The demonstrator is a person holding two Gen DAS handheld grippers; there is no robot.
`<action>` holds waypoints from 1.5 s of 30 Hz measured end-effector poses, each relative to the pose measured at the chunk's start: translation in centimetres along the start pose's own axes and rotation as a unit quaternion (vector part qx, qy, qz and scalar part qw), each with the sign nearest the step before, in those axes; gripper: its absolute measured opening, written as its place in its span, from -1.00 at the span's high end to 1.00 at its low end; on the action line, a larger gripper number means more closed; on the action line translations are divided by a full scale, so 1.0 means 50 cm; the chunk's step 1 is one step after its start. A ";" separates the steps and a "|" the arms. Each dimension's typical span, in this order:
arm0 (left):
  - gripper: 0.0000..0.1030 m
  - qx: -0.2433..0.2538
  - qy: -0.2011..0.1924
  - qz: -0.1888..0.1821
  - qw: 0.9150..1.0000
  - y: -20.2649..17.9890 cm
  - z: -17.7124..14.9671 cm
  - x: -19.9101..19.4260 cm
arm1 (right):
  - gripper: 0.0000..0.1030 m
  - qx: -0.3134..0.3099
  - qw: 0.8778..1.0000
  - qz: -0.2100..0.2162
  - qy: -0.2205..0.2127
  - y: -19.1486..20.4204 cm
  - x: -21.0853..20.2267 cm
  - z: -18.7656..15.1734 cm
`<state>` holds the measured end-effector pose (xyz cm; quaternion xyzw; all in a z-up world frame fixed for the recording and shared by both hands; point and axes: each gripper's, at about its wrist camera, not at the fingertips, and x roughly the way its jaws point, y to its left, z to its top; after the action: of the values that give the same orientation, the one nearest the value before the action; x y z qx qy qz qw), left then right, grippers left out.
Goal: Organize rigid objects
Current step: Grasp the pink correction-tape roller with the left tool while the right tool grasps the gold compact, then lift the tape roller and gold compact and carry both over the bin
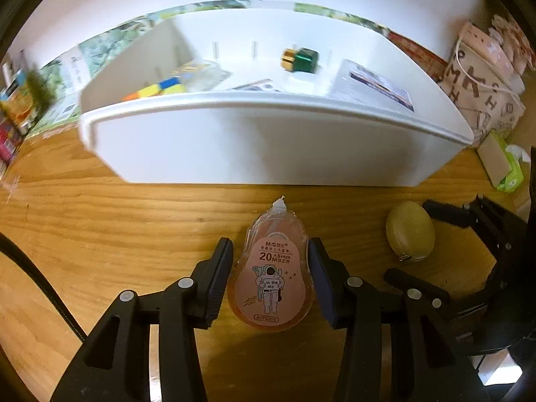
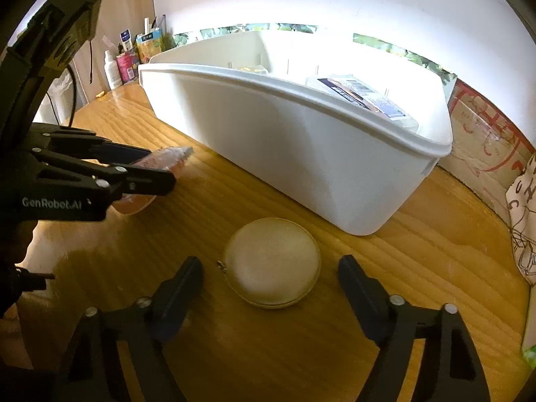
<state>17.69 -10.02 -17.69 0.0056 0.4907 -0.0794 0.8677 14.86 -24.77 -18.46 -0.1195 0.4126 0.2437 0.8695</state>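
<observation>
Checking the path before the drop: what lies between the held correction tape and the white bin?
Only bare wooden table lies between the correction tape and the white bin, as the left wrist view shows.

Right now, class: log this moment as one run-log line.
left gripper: shut on tape | right gripper: open around case | bin: behind both

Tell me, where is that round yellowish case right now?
The round case lies on the wooden table, in front of the white bin, between the right gripper's open fingers.
</observation>
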 end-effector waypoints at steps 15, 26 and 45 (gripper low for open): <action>0.04 -0.065 -0.037 0.037 0.996 0.096 -0.046 -0.065 | -0.08 0.008 1.000 -0.006 0.000 0.087 -0.020 -0.025; 0.04 -0.108 -0.052 0.085 0.989 0.164 -0.089 -0.097 | -0.07 -0.070 0.996 0.046 0.033 0.191 -0.020 -0.005; 0.04 -0.111 -0.111 0.165 0.974 0.268 -0.077 -0.192 | -0.07 -0.065 0.987 0.133 -0.063 0.286 -0.121 0.190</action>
<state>11.48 4.81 -12.40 -0.0188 0.3897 0.1200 0.9129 10.38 -10.65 -7.90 -0.1039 0.3525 0.3904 0.8441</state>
